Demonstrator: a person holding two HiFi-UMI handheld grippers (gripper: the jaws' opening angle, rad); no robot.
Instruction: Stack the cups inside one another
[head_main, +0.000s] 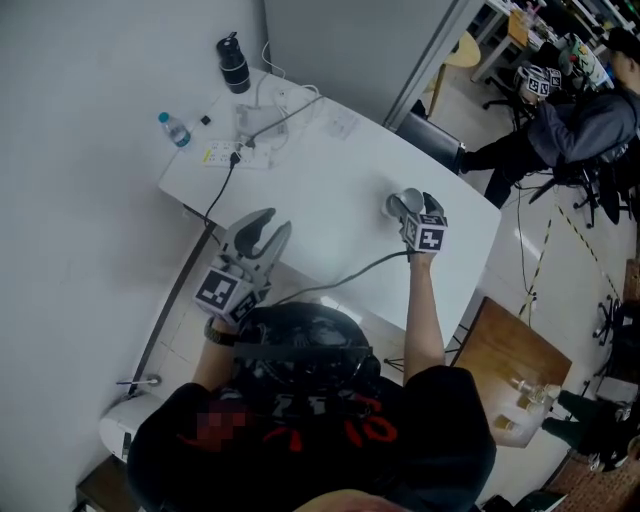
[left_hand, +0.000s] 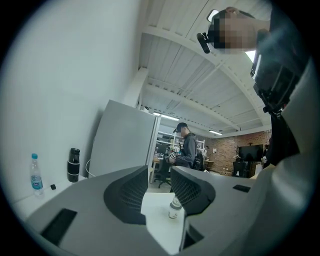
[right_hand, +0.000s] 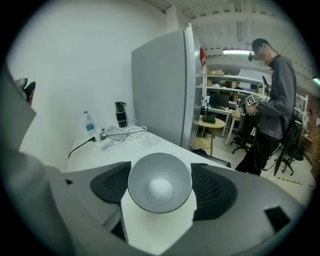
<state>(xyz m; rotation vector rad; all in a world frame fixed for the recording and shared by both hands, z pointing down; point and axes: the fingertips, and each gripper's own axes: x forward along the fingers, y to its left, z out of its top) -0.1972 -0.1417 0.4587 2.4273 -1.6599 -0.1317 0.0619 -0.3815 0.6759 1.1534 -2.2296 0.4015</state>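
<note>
A grey cup (right_hand: 160, 186) lies between the jaws of my right gripper (right_hand: 160, 167), its open mouth turned back toward the camera and both pads against its rim. In the head view this cup (head_main: 402, 206) and the right gripper (head_main: 416, 204) are low over the right part of the white table (head_main: 330, 180). My left gripper (head_main: 275, 222) hangs over the table's near left edge, jaws apart with nothing between them. Through the left gripper (left_hand: 159, 172) I see a small pale thing (left_hand: 174, 207) standing far off on the table, too small to name.
At the table's far left corner are a water bottle (head_main: 173, 128), a black flask (head_main: 233, 63) and a power strip with cables (head_main: 240, 152). A chair (head_main: 432, 140) stands behind the table. A person (head_main: 575, 120) is at the back right. A wooden board (head_main: 510, 360) lies beside the table.
</note>
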